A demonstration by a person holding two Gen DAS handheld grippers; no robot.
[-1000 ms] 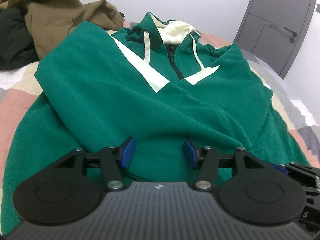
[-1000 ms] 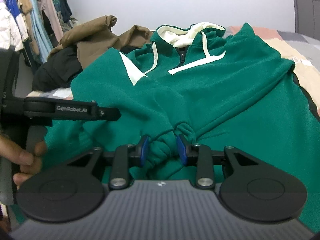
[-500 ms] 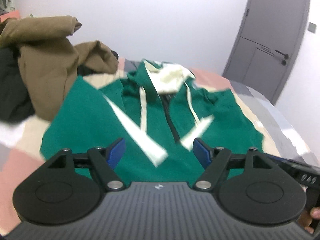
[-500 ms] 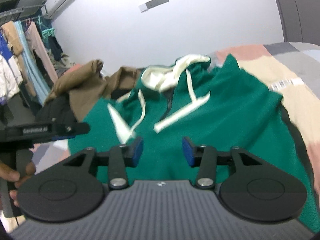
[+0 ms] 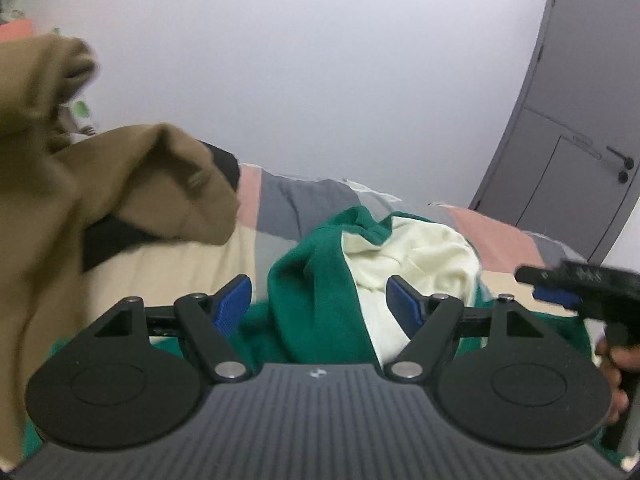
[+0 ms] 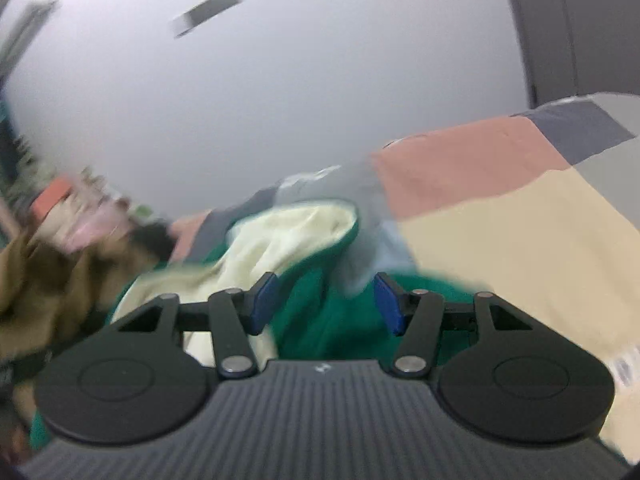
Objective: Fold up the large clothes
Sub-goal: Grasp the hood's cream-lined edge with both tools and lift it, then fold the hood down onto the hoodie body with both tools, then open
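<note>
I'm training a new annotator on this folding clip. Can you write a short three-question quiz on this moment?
1. True or false: the left claw is clamped on the green hoodie.
2. What colour is the hood lining? A) cream B) red C) black
3. Which garment lies heaped to the left of the hoodie in the left wrist view?

Key
1. False: both blue pads stand apart with no cloth pinched. The right claw is open too.
2. A.
3. The brown garment, on the patchwork bedspread.
</note>
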